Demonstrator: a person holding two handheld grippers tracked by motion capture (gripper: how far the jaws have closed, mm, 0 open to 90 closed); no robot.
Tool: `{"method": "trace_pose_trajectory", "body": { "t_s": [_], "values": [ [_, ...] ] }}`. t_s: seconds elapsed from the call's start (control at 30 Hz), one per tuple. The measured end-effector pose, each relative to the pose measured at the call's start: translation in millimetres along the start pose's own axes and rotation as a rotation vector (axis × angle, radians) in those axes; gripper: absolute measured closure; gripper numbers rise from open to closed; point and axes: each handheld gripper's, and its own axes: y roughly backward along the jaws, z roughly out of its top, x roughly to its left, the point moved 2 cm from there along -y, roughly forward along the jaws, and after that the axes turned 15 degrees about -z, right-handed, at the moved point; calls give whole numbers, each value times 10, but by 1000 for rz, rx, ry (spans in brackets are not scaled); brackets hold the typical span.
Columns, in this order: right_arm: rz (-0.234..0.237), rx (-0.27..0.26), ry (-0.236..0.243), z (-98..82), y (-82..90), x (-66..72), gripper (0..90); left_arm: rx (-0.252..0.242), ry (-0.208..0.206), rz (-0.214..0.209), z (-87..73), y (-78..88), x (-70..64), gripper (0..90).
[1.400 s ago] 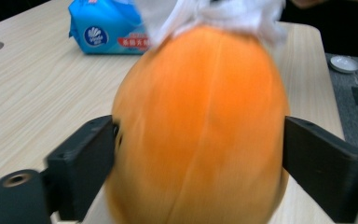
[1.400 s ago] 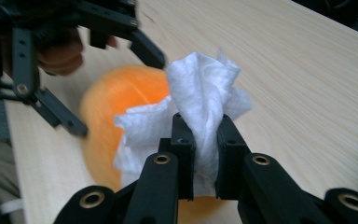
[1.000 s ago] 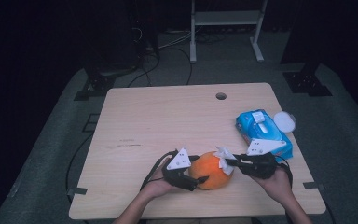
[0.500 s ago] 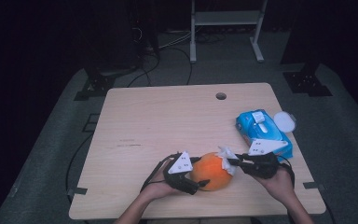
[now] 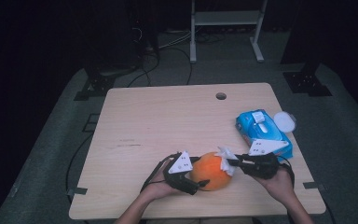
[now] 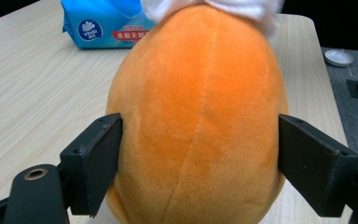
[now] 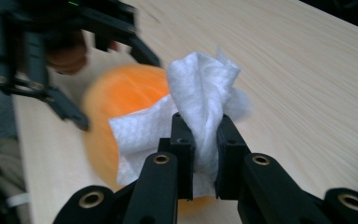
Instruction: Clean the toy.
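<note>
An orange plush toy point(image 5: 209, 170) stands near the table's front edge. My left gripper point(image 5: 203, 173) grips it from the left. In the left gripper view both pads point(image 6: 98, 158) still touch the toy's point(image 6: 200, 116) sides, though the jaws have just been opening. My right gripper point(image 5: 230, 162) comes in from the right, shut on a crumpled white wipe point(image 5: 224, 157) that rests against the toy's right end. In the right gripper view the wipe point(image 7: 200, 88) bunches up between the jaws of my right gripper point(image 7: 206, 140), with the blurred toy point(image 7: 121, 98) behind it.
A blue pack of wipes point(image 5: 263, 133) lies at the table's right edge, just behind my right hand. A small white lid point(image 5: 285, 121) lies beside it. A round hole point(image 5: 221, 96) is near the table's point(image 5: 168, 121) far edge.
The left jaws stand a little wider around the toy. The wipe in the right gripper has shifted slightly on the toy. Both hands have stayed about where they were.
</note>
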Motion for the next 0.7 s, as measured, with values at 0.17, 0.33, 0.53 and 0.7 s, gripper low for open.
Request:
{"method": "trace_pose_trajectory", "body": {
  "t_s": [0.17,0.33,0.53,0.7],
  "values": [
    [-44,6,-65,-114,89,-201,799,9,8,0,0,0,7,158],
    [-3,-28,-52,-35,116,-109,799,2,18,1,4,-11,10,154],
    [10,12,-8,-49,-6,-23,799,6,11,5,7,-14,-3,153],
    [-33,19,-38,-103,43,-143,799,13,10,3,-1,-19,1,148]
  ]
}}
